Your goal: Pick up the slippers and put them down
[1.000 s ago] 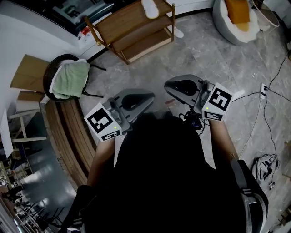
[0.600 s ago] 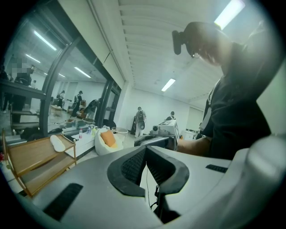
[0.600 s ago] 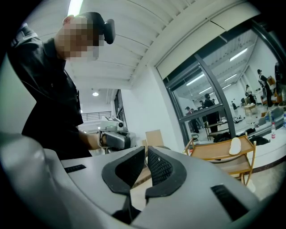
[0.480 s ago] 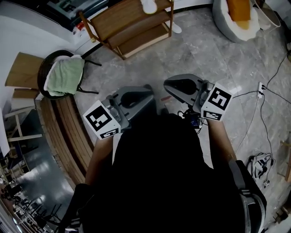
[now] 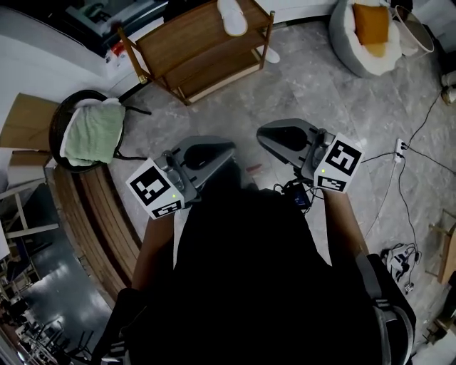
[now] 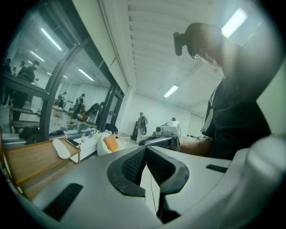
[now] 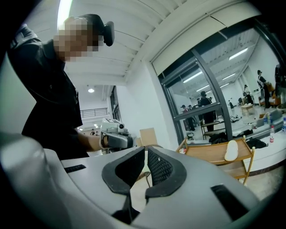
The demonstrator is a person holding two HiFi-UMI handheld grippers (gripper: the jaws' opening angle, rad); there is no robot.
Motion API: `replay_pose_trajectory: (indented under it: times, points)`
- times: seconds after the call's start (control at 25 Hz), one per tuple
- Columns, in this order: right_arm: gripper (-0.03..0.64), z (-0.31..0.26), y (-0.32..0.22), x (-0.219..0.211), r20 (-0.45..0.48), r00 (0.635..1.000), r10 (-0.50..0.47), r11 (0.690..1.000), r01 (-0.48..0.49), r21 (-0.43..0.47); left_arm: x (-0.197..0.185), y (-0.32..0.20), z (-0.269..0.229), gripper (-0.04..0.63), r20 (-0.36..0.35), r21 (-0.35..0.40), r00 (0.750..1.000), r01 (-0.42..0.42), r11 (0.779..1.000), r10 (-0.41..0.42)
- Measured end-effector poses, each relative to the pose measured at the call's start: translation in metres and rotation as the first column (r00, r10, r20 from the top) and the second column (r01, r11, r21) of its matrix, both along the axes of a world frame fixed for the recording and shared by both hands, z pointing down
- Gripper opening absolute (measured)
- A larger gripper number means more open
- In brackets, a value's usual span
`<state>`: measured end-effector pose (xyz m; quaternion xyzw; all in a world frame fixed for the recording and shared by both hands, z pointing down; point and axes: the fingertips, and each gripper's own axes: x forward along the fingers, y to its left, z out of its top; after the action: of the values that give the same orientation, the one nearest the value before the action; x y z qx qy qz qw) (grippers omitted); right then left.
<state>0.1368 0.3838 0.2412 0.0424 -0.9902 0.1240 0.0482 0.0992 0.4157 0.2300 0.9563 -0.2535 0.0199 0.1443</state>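
A white slipper [image 5: 232, 16] lies on the top board of a wooden shelf rack [image 5: 187, 44] at the far side of the room. A second white slipper [image 5: 271, 54] rests on the floor by the rack's right leg. My left gripper [image 5: 232, 148] and right gripper [image 5: 259, 133] are held side by side in front of the body, well short of the rack. Both are shut and empty. The left gripper view shows the shelf slipper [image 6: 61, 148] far left of the closed jaws [image 6: 145, 147]. In the right gripper view that slipper [image 7: 231, 150] is to the right of the closed jaws [image 7: 145, 148].
A round chair draped with a green towel [image 5: 91, 132] stands left of the rack. A curved wooden bench [image 5: 100, 214] runs along the left. A grey beanbag with an orange cushion [image 5: 367, 32] sits at the far right. Cables and a power strip [image 5: 401, 146] lie on the floor at right.
The room has slid a little leftward in the head view as the person moves. Both grippers keep their place before the body and stay shut.
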Motion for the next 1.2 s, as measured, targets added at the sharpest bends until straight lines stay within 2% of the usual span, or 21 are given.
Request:
replay_pose_trajectory:
  times: [0.24, 0.48, 0.6, 0.92, 1.2]
  points:
    - [0.031, -0.006, -0.064, -0.034, -0.032, 0.998, 0.055, 0.998, -0.055, -0.008, -0.052, -0.068, -0.006, 0.011, -0.036, 0.033, 0.999, 0.012, 0.999, -0.011]
    - [0.031, -0.021, -0.119, -0.071, -0.066, 0.993, 0.103, 0.995, -0.102, 0.006, -0.089, -0.122, -0.019, 0.011, -0.086, 0.075, 0.995, -0.036, 0.997, 0.042]
    - [0.031, -0.026, -0.142, -0.086, -0.043, 0.990, 0.137, 0.990, -0.137, -0.017, -0.107, -0.145, -0.016, 0.011, -0.098, 0.080, 0.994, -0.047, 0.996, 0.055]
    - [0.031, -0.014, -0.187, -0.106, -0.058, 0.980, 0.190, 0.980, -0.194, -0.053, -0.145, -0.182, 0.005, 0.011, -0.119, 0.039, 0.993, -0.015, 0.999, 0.020]
    - [0.031, -0.005, -0.237, -0.111, -0.037, 0.981, 0.188, 0.978, -0.190, -0.083, -0.148, -0.229, 0.013, 0.011, -0.101, 0.015, 0.995, -0.001, 1.000, 0.002]
